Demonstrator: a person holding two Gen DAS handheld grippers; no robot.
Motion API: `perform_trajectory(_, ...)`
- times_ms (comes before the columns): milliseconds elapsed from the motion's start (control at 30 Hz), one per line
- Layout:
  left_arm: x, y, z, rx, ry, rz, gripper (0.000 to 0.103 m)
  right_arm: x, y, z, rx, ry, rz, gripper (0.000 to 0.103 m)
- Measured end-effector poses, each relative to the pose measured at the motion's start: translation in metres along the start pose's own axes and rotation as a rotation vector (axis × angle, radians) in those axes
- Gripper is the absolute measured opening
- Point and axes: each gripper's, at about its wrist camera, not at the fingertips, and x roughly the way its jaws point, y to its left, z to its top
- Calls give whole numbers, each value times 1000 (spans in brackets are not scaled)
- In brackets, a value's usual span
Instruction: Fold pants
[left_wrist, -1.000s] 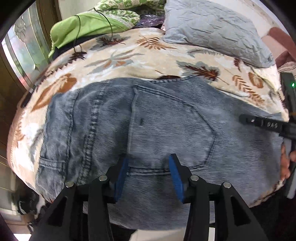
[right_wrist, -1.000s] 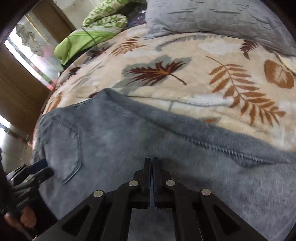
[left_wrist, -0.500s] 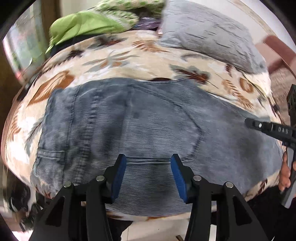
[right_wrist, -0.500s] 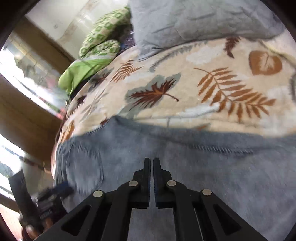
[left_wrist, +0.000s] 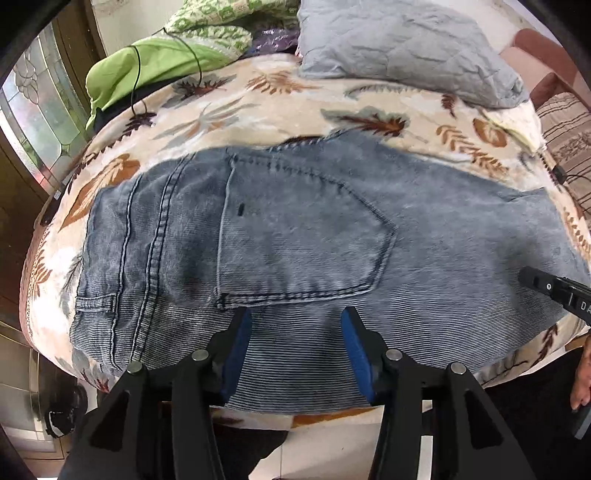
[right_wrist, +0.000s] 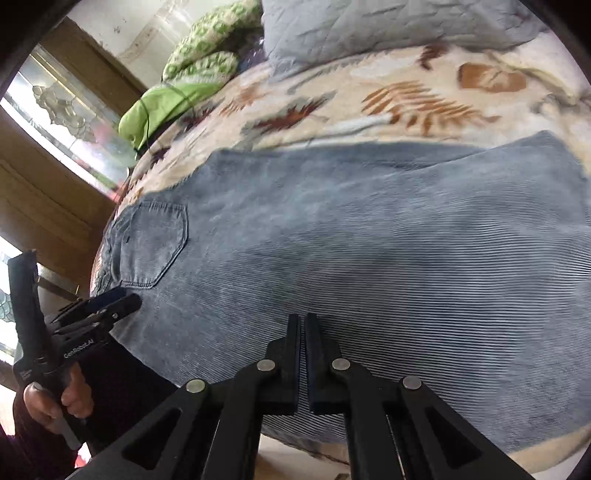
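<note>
From my left wrist view, the pants (left_wrist: 295, 236) lie flat on the leaf-print blanket (left_wrist: 229, 107), back pocket (left_wrist: 303, 236) up, near the blanket's front edge. My left gripper (left_wrist: 295, 339) hangs over the cloth just below that pocket, fingers spread apart, holding nothing.

From my right wrist view, the right gripper (right_wrist: 302, 354) sits over the pants' (right_wrist: 369, 251) leg, fingers pressed together with only a slit between; I cannot tell whether cloth is pinched.

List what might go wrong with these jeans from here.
The jeans overhang the bed's near edge, so a one-sided pull may drag them off the leaf-print blanket. The left gripper is open and the right gripper shut on nothing, so neither controls the fabric yet.
</note>
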Motion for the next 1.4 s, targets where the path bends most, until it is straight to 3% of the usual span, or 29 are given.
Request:
perform_trajectory(100, -8, -9, 3, 17, -21, 19, 52, -11, -12, -2, 40, -31, 6, 5)
perform_trajectory(267, -7, -19, 3, 36, -32, 59, 63, -15, -24, -7, 68, -40, -95, 4)
perform_trajectory(433, 16, -24, -3, 38, 23, 109, 69, -15, -36, -12, 65, -36, -91, 5)
perform_trajectory(600, 16, -25, -7, 55, 3, 125, 72, -17, -35, -13, 45, -44, -106, 5)
perform_trajectory(833, -12, -9, 0, 26, -74, 150, 72, -20, -4, -4, -13, -108, -41, 5)
perform_trajectory(933, -24, 0, 2, 12, -113, 176, 72, -8, 21, 0, -58, -96, -14, 5)
perform_trajectory(1100, -29, 26, 4, -55, -123, 204, 72, 11, 62, 0, -151, -62, 28, 5)
perform_trajectory(1333, 3, 89, -4, -250, -3, 257, 72, 40, 101, -14, -272, 22, 44, 5)
perform_trajectory(1367, 10, 101, -7, -292, 18, 260, 75, 44, 104, -16, -287, 36, 35, 5)
perform_trajectory(1400, 15, 108, -8, -319, 24, 257, 84, 48, 106, -18, -298, 50, 28, 5)
